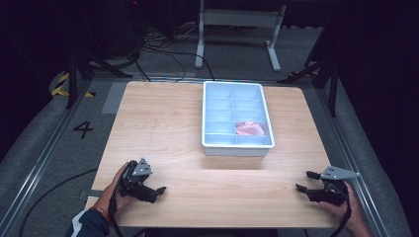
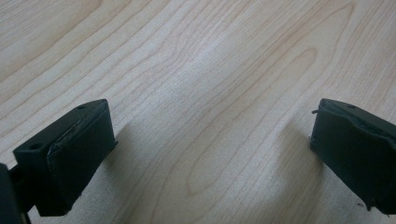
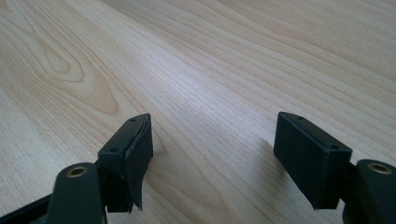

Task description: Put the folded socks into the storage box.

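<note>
A pale wooden bench (image 1: pixel 163 123) carries a white divided tray (image 1: pixel 237 116) at its far middle. In the tray's near right compartment lies something pink (image 1: pixel 249 129), perhaps a cloth; it is too small to tell. The left claw (image 1: pixel 150 190) sits low over the bench's near left edge, held in a hand (image 1: pixel 112 190), jaws wide apart on nothing. The right claw (image 1: pixel 305 181), at the near right corner, is likewise spread and empty above bare wood.

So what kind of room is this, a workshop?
Likely a recording lab: a bare wooden table on a metal-framed stand, cables across the grey floor, a floor mark "4", and dark surroundings.
</note>
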Demonstrator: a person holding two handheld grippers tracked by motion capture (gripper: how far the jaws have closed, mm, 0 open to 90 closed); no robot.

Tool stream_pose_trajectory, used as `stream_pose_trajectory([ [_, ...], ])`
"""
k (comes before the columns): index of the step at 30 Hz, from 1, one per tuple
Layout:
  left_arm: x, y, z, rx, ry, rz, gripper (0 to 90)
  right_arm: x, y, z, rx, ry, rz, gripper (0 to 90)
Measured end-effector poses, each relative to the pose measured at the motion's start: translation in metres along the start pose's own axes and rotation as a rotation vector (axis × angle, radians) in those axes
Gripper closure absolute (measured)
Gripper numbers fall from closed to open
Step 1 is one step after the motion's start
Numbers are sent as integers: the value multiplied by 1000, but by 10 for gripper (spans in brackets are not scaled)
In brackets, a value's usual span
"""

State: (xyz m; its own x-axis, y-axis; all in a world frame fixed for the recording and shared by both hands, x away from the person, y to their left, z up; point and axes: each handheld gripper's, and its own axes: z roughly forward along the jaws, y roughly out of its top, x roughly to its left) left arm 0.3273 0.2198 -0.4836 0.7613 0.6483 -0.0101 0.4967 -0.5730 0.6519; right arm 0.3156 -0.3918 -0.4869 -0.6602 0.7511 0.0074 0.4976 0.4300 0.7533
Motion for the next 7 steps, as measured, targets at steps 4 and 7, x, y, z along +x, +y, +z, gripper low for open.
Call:
stream_pose_trajectory([
  [4,0,0,0,0,0,0,0,0,0,0,0,0,0,288],
  [7,0,0,0,-1,3,-4,0,0,0,0,0,0,0,288],
])
